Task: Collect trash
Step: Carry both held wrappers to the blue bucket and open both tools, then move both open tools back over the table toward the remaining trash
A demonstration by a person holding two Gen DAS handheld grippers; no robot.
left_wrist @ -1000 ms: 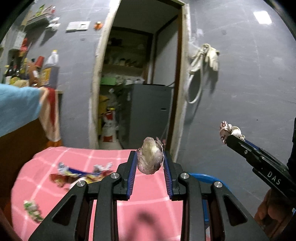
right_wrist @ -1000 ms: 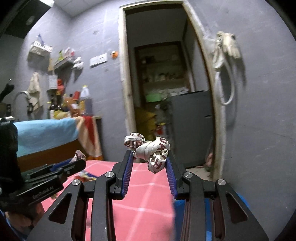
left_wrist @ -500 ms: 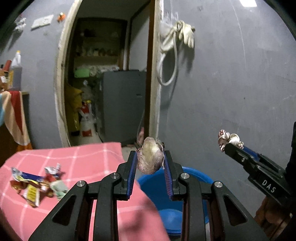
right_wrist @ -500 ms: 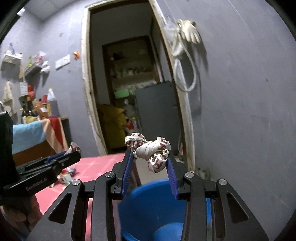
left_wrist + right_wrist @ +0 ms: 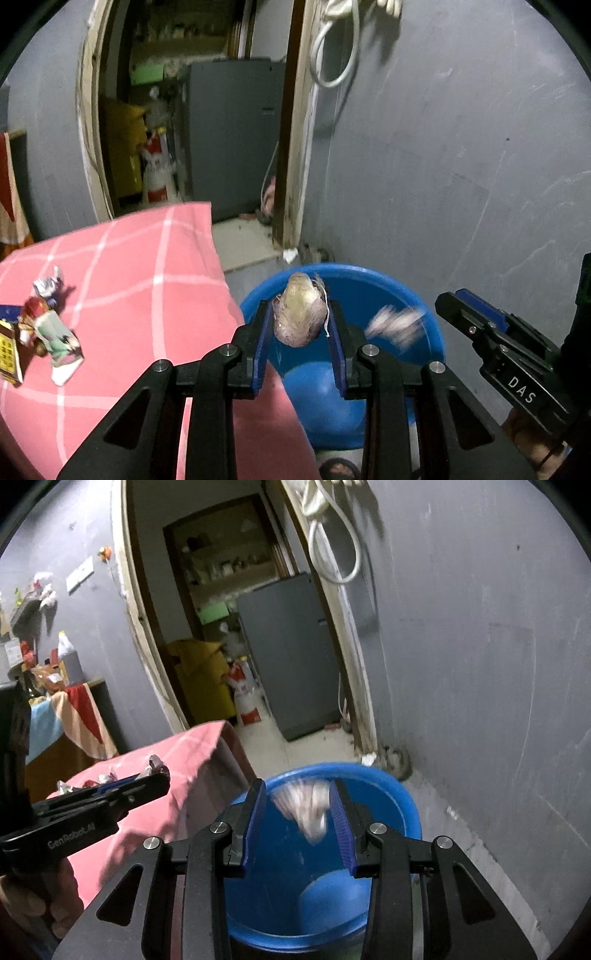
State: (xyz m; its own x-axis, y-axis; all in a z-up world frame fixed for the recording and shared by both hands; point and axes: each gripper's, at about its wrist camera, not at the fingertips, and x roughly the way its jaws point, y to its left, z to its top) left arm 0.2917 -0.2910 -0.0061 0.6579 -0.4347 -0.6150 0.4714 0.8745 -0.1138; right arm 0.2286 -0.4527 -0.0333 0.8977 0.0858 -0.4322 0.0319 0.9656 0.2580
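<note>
Crumpled wrapper [image 5: 301, 314] between left fingers [image 5: 260, 350]

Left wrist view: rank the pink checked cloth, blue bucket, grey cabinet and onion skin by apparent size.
1. pink checked cloth
2. blue bucket and grey cabinet: alike; the cabinet stands farther off, so unsure
3. onion skin

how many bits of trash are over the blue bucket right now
2: a purplish wad pinched in the left tongs, and a white-and-red wrapper, blurred, between the right tongs' fingers above the blue bucket.
</note>
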